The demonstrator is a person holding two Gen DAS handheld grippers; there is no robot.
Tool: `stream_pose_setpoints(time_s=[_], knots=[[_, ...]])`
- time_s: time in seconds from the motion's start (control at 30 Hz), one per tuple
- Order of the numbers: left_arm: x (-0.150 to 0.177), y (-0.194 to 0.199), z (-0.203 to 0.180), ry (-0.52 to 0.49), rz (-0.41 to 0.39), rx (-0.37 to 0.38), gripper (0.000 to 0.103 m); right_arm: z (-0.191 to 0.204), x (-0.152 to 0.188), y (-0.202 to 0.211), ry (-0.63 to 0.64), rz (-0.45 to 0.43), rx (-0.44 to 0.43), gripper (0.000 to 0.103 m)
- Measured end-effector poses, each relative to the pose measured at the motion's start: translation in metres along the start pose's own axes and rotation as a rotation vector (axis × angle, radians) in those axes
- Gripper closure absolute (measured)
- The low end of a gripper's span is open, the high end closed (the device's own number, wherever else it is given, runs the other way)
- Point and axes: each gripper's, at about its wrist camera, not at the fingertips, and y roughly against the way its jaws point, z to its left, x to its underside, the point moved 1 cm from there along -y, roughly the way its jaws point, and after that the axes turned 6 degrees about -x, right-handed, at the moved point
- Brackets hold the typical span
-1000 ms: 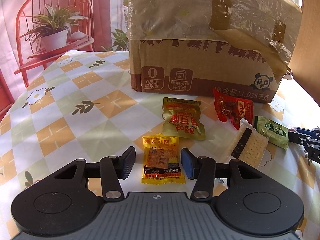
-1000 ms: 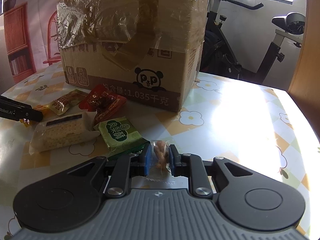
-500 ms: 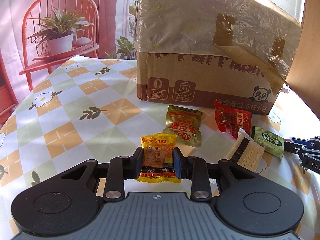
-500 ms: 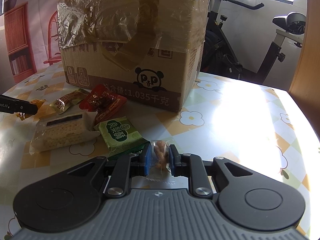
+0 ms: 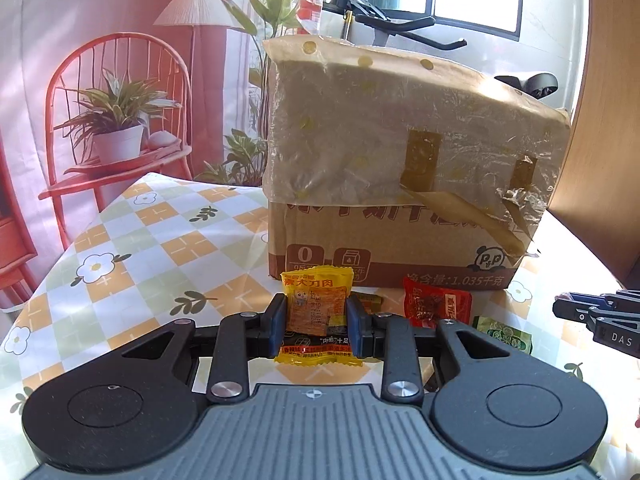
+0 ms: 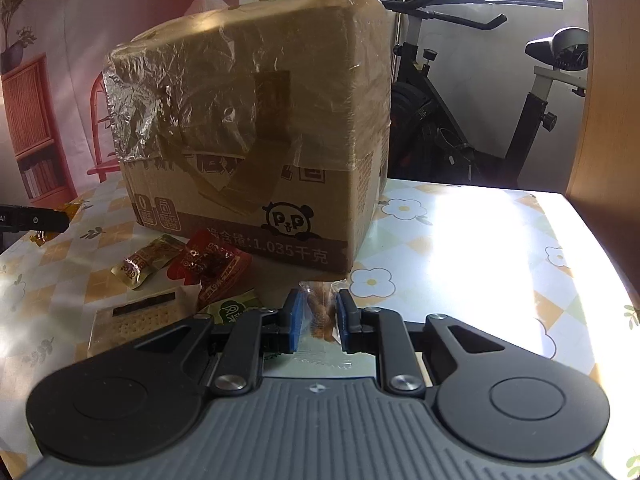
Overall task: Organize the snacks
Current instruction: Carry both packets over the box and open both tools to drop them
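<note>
Left tongs (image 5: 316,330) are seen clamped on a yellow snack packet (image 5: 316,312), pads pressed against both its sides; the packet is held upright, clear of the worktop (image 5: 132,240). Right tongs (image 6: 318,322) are closed nearly all the way on a small clear packet of brownish pieces (image 6: 320,312), likewise carried off the surface.

A large cardboard box (image 5: 400,168), wrapped in tape and film, stands just behind both held packets. Whether its top is open cannot be told from either view.

Left on the worktop in front of the box: a gold packet (image 6: 146,262), a red packet (image 6: 210,264), a green packet (image 6: 234,306) and a cracker pack (image 6: 136,320), lying close together, some overlapping.

Progress is judged early. Two snacks are in hand, none is seen put away, and four are left loose. The box is taken to be the likely destination, though nothing shown confirms it. Delivery of both held packets remains, then collection of the rest.
</note>
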Motion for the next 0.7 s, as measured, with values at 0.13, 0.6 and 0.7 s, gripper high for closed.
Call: stream_pose_setpoints(time_s=[0.13, 0.6, 0.7], knots=[[-0.014, 0.007, -0.004, -0.004, -0.042, 0.015, 0.070, 0.012, -0.019, 0.006, 0.055, -0.039, -0.023, 0.083], [-0.099, 0.027, -0.020, 0.002, -0.233, 0.063, 0.070, 0.044, -0.110, 0.020, 0.167, -0.231, -0.105, 0.083], [-0.123, 0.024, -0.025, -0.010, -0.269, 0.071, 0.070, 0.044, -0.138, 0.014, 0.176, -0.267, -0.106, 0.083]])
